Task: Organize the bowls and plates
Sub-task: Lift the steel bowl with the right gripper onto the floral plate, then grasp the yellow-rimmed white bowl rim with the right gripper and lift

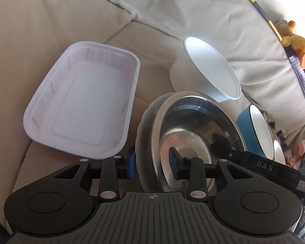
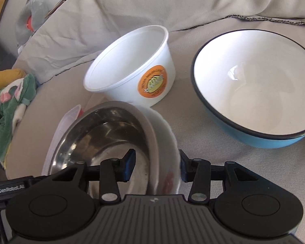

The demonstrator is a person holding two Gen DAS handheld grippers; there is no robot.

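A steel bowl (image 1: 193, 126) (image 2: 103, 138) sits nested inside a white bowl (image 1: 144, 134) (image 2: 166, 142) on the beige sofa. My left gripper (image 1: 152, 166) straddles the stack's left rim, one pad outside and one inside, with a slight gap at the inner pad; it is open. My right gripper (image 2: 157, 166) straddles the opposite rim, its outer pad against the white bowl's edge, and looks shut on the stack. A white plastic tray (image 1: 81, 105) lies to the left. Behind stand a white tub (image 2: 130, 69) (image 1: 209, 69) with an orange label and a blue bowl (image 2: 254, 85) (image 1: 256, 128).
Sofa cushions (image 1: 50, 20) rise behind and to the left. An orange plush toy (image 1: 296, 42) lies at the far right of the left wrist view. A green patterned cloth (image 2: 10, 109) and a grey toy (image 2: 30, 20) sit beyond the sofa's left edge in the right wrist view.
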